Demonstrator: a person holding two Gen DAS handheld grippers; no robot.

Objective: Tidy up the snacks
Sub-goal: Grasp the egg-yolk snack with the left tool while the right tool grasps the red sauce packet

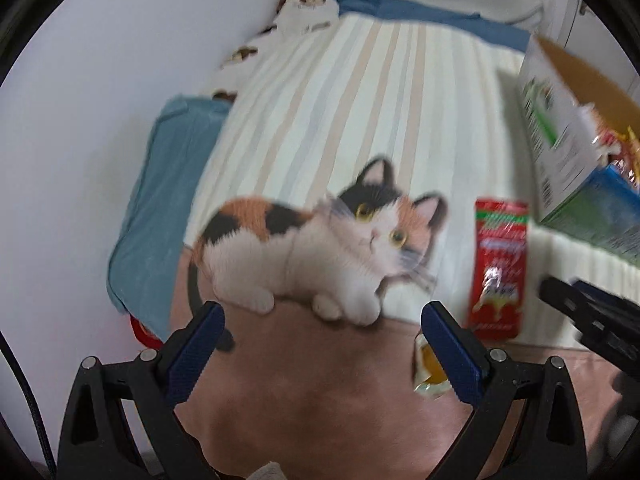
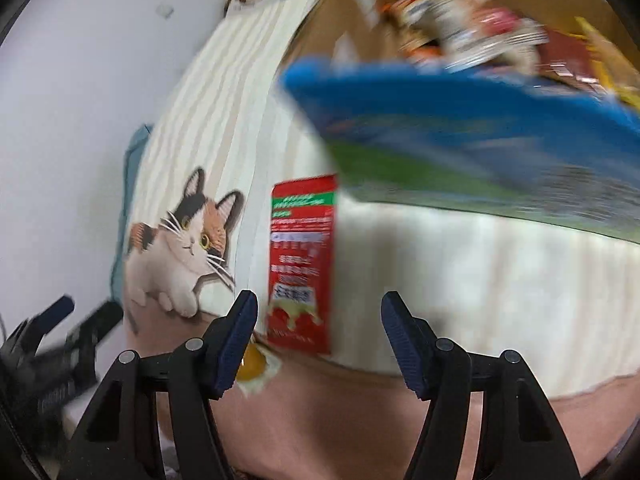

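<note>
A red snack packet (image 1: 500, 268) lies flat on the striped bedspread; in the right wrist view it (image 2: 302, 264) lies just ahead of my right gripper (image 2: 318, 314), a little left of centre. A small yellow-and-white packet (image 1: 428, 372) lies beside my left gripper's right finger and shows by the right gripper's left finger (image 2: 254, 368). A blue and green cardboard box (image 2: 480, 132) holds several snack packs (image 2: 472, 36); it also shows at the right of the left wrist view (image 1: 592, 184). My left gripper (image 1: 322, 322) is open and empty over the blanket. My right gripper is open and empty.
The bedspread carries a printed calico cat (image 1: 316, 256) and a pink band (image 1: 320, 400) near me. A white wall (image 1: 80, 120) runs along the left. A blue pillow (image 1: 160, 208) lies against it. The other gripper shows at each view's edge (image 1: 592, 320) (image 2: 60, 344).
</note>
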